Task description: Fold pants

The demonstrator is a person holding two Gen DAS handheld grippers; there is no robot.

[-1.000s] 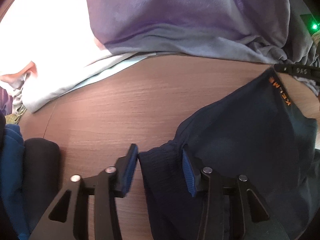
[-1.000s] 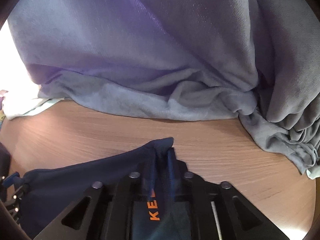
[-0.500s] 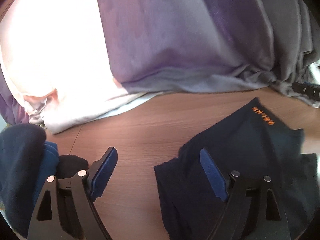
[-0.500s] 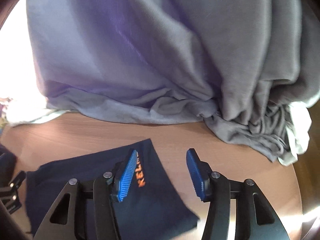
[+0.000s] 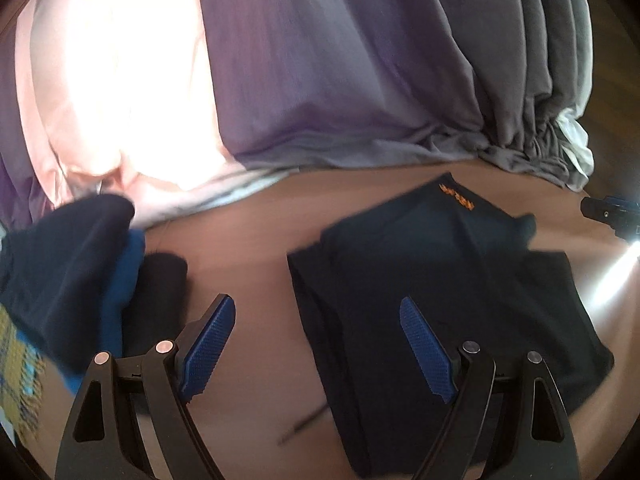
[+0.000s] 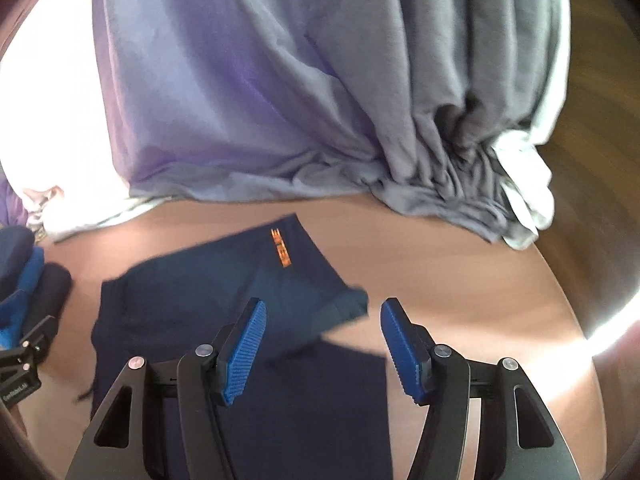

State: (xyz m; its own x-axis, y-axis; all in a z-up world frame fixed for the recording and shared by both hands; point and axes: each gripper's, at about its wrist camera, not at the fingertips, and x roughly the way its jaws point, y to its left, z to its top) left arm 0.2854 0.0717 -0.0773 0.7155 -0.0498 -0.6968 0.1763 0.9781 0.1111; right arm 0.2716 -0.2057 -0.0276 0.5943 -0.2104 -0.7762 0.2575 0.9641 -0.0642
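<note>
Navy folded pants (image 5: 440, 272) with an orange logo lie flat on the brown wooden table (image 5: 248, 240) in the left wrist view; the left gripper (image 5: 316, 340) hovers above them, blue-padded jaws spread wide and empty. Dark and blue folded clothes (image 5: 80, 264) are stacked at left. From the right wrist view, the right gripper (image 6: 320, 344) also gapes wide above the pants (image 6: 192, 292), holding nothing, before a grey-purple curtain (image 6: 280, 100).
</note>
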